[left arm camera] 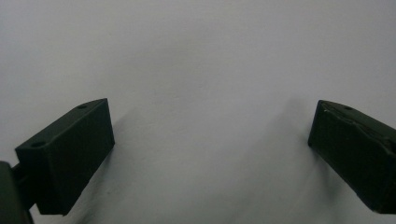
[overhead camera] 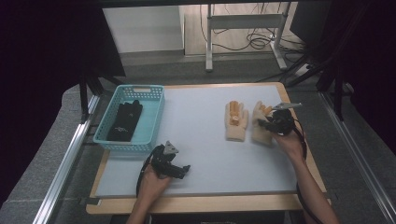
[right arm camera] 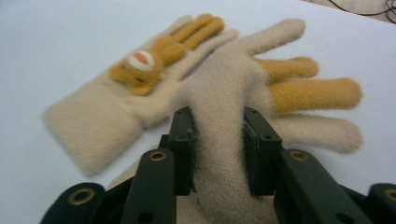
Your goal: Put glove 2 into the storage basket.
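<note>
Two cream knit gloves with orange fingers lie side by side on the white mat. My right gripper [overhead camera: 268, 122] [right arm camera: 218, 135] is shut on a raised fold of the right cream glove [overhead camera: 261, 126] [right arm camera: 224, 98], its pads pinching the fabric from both sides. The left cream glove [overhead camera: 236, 120] [right arm camera: 126, 93], with an orange animal face on its back, lies flat beside it, untouched. My left gripper [overhead camera: 184, 170] [left arm camera: 210, 140] rests near the mat's front left, jaws wide open over bare mat with nothing between them.
A turquoise basket [overhead camera: 108, 137] stands at the mat's left edge with a black glove [overhead camera: 125, 121] inside. The white mat [overhead camera: 196, 140] lies on a wooden table [overhead camera: 196, 204]. Metal rails run along both sides; a desk frame and cables sit beyond the far edge.
</note>
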{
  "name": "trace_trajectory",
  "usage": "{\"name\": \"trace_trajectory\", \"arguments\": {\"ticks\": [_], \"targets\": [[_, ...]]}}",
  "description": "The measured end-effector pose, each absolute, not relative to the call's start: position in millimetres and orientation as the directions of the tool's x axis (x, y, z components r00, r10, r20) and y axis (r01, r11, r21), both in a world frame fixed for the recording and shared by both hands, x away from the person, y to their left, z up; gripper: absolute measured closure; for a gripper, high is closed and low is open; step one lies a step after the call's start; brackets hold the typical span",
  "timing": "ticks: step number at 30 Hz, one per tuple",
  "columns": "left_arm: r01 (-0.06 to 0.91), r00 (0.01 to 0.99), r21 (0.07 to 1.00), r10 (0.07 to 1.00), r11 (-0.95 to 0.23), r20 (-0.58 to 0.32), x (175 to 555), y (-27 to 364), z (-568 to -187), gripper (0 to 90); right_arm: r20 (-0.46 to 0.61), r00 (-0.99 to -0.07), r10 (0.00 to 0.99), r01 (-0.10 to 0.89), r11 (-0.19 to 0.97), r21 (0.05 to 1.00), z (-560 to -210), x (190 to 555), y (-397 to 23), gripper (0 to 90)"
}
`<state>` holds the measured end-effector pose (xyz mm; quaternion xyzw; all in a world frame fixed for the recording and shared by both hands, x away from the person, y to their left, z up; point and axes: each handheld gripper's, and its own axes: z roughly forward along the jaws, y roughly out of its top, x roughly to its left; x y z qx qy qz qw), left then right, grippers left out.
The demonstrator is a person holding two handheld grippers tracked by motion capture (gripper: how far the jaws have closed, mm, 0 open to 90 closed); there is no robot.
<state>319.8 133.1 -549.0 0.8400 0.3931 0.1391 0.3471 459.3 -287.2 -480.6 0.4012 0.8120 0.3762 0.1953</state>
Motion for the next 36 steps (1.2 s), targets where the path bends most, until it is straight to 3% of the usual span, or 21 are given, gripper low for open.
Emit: {"name": "trace_trajectory", "arguments": {"ticks": [8, 18, 31, 34, 36], "targets": [[0.564, 0.653, 0.691, 0.756, -0.452, -0.039, 320, 133, -549, 0.7, 0.003, -0.660, 0.752, 0.454, 0.395, 0.799, -460, 436, -267, 78.7], [0.562, 0.654, 0.692, 0.755, -0.454, -0.036, 320, 133, -549, 0.7, 0.010, -0.759, 0.651, 0.380, 0.430, 0.819, -439, 409, -210, 80.1], [0.563, 0.651, 0.695, 0.758, -0.448, -0.039, 320, 133, -549, 0.7, 0.065, -0.840, 0.539, 0.375, 0.488, 0.788, -475, 388, -133, 79.6], [0.563, 0.651, 0.695, 0.758, -0.448, -0.039, 320, 133, -549, 0.7, 0.079, -0.849, 0.522, 0.384, 0.508, 0.771, -489, 383, -120, 76.4], [0.563, 0.651, 0.695, 0.758, -0.447, -0.039, 320, 133, -549, 0.7, 0.087, -0.856, 0.510, 0.389, 0.522, 0.759, -497, 381, -114, 64.7]]}}
